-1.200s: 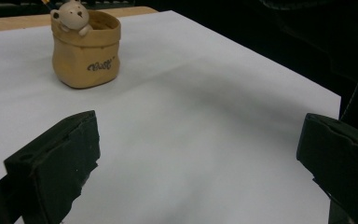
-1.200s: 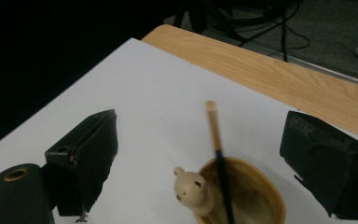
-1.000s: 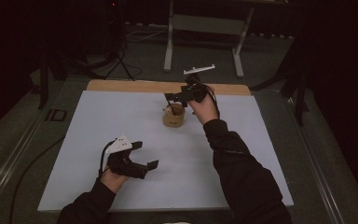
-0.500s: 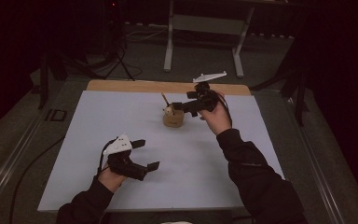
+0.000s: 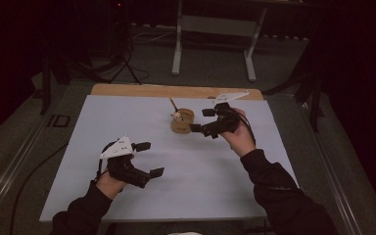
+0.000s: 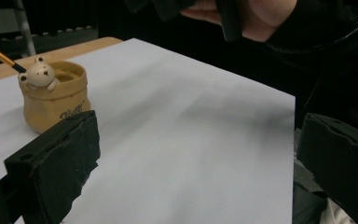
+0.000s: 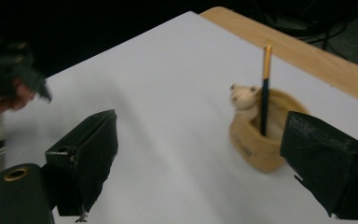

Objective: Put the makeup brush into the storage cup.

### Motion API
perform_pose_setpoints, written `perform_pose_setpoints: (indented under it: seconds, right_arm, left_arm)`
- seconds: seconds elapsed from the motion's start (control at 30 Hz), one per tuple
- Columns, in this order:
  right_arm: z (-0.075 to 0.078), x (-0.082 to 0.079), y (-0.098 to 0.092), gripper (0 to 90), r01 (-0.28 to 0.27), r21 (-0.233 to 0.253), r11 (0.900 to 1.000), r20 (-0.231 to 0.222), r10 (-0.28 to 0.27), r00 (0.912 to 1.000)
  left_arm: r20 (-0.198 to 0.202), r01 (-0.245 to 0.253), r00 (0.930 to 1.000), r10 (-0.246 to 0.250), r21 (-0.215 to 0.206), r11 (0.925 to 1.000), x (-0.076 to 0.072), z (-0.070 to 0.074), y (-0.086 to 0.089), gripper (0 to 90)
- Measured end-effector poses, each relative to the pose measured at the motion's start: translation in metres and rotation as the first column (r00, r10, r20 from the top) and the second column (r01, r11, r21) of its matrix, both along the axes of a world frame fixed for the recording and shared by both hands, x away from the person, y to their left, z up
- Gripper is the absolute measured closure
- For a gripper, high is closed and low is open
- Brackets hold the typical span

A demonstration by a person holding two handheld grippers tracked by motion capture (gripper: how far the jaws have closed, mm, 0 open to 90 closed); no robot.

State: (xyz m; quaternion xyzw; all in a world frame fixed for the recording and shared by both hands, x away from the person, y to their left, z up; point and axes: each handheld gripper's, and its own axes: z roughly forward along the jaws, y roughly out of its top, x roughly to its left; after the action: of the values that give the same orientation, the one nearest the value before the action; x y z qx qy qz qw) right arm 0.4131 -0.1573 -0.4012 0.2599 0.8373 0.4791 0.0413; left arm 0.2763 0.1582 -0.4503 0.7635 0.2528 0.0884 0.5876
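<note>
While the left tongs (image 5: 144, 159) hung with jaws apart near the tabletop's (image 5: 274, 161) six-o'clock edge, gripping nothing, the white sheet lay bare around them. Farther off, toward twelve o'clock, the right tongs (image 5: 201, 120) were likewise spread and empty, just beside the tan bear-faced cup (image 5: 182, 121) at its three o'clock. A pencil (image 5: 173, 104) stood tilted inside that cup.
</note>
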Motion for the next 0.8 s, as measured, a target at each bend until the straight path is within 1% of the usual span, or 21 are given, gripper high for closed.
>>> perform_pose_setpoints:
  seconds: [0.07,0.1,0.13,0.2,0.23,0.33,0.37,0.4,0.43,0.47,0.5,0.57,0.63,0.8]
  right_arm:
    - [-0.002,-0.007,-0.003,11.2,-0.007,-0.012,1.000,0.010,0.008,0.9999]
    - [-0.004,-0.009,-0.005,11.2,-0.014,-0.008,1.000,0.002,0.014,0.9999]
    - [-0.006,-0.012,-0.006,11.2,-0.009,-0.010,1.000,-0.004,0.009,0.9999]
    - [-0.009,-0.017,-0.010,11.2,-0.011,-0.016,1.000,-0.002,0.011,0.9999]
    - [-0.010,-0.019,-0.013,11.2,-0.011,-0.013,1.000,-0.006,0.011,0.9999]
    - [-0.014,-0.028,-0.019,11.2,-0.025,-0.003,1.000,0.003,0.025,0.9997]
    - [-0.016,-0.031,-0.023,11.2,-0.028,0.002,1.000,0.017,0.028,0.9995]
    - [-0.016,-0.031,-0.023,11.2,-0.028,0.002,1.000,0.017,0.028,0.9995]
    - [-0.017,-0.033,-0.024,11.2,-0.031,0.006,0.999,0.013,0.031,0.9994]
    - [-0.021,-0.039,-0.029,11.2,-0.041,0.019,0.999,0.011,0.041,0.9991]
    - [-0.022,-0.041,-0.031,11.2,-0.048,0.019,0.999,0.012,0.047,0.9988]
    - [-0.025,-0.045,-0.034,11.2,-0.055,0.022,0.998,0.010,0.055,0.9984]
    - [-0.028,-0.049,-0.036,11.2,-0.067,0.015,0.998,0.014,0.067,0.9977]
    - [-0.036,-0.057,-0.041,11.2,-0.090,0.023,0.996,0.008,0.090,0.9959]
  left_arm:
    - [0.003,0.006,1.0000,-0.006,-0.002,1.0000,-0.001,0.001,0.002,0.4]
    - [0.006,0.006,1.0000,-0.006,0.000,1.0000,-0.001,0.001,0.003,0.4]
    - [0.017,0.011,0.9998,-0.012,0.010,0.9999,-0.003,0.001,0.007,0.4]
    - [0.019,0.011,0.9998,-0.011,0.015,0.9998,-0.004,0.001,0.009,0.4]
    - [0.017,0.012,0.9998,-0.012,0.024,0.9996,-0.005,0.001,0.012,0.4]
    - [0.022,0.012,0.9997,-0.013,0.026,0.9996,-0.008,0.001,0.019,0.4]
    - [0.022,0.012,0.9997,-0.013,0.026,0.9996,-0.008,0.001,0.019,0.4]
    - [0.024,0.011,0.9996,-0.012,0.028,0.9995,-0.008,0.001,0.021,0.4]
    - [0.024,0.004,0.9997,-0.005,0.019,0.9998,-0.009,0.000,0.024,0.4]
    - [0.018,0.003,0.9998,-0.003,0.015,0.9999,-0.009,-0.001,0.026,0.4]
    - [0.021,-0.001,0.9998,0.000,0.011,0.9999,-0.011,-0.002,0.029,0.4]
    - [0.023,-0.004,0.9997,0.004,0.018,0.9998,-0.012,-0.003,0.031,0.3]
    - [0.034,-0.008,0.9994,0.007,0.019,0.9998,-0.012,-0.004,0.034,0.3]
    - [0.024,-0.003,0.9997,0.002,0.015,0.9999,-0.014,-0.007,0.039,0.4]
